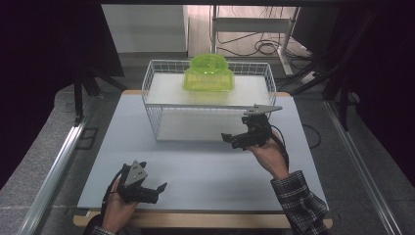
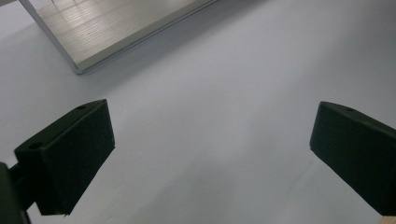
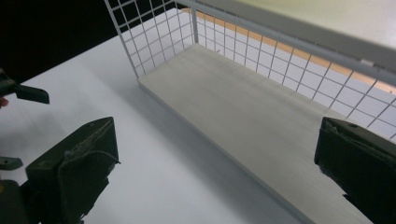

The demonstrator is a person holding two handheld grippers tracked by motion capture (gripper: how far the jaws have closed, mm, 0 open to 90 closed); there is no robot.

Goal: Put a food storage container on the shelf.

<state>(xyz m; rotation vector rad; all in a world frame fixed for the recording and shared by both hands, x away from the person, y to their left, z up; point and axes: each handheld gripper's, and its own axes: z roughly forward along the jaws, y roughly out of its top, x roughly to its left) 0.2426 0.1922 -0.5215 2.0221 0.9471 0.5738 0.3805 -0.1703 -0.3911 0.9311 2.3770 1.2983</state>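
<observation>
- The right hand-held gripper [image 1: 243, 137] sits at about four o'clock from the table's middle in the high view, held in a hand with a plaid sleeve [image 1: 299, 200] behind it; its jaws stand wide apart with nothing between them, pointing toward nine o'clock.
- Its tip is just in front of the wire rack [image 1: 208, 100], near the lower shelf's right front corner — not touching it as far as the high view shows.
- In the right gripper view, the lower shelf [image 3: 252, 121] of the rack runs between the two black jaws, with the white mesh wall behind it and the upper shelf's edge overhead.
- The left hand-held gripper [image 1: 155, 191] is at about seven o'clock on the table [image 1: 205, 171], close to the near edge and well apart from the rack; its jaws are also spread wide and hold nothing.
- The left gripper view shows bare table between the jaws, with a corner of the rack's lower shelf at about eleven o'clock.
- A translucent green container [image 1: 208, 73] rests on the rack's upper shelf, at twelve o'clock from the table's middle — well apart from both grippers.
</observation>
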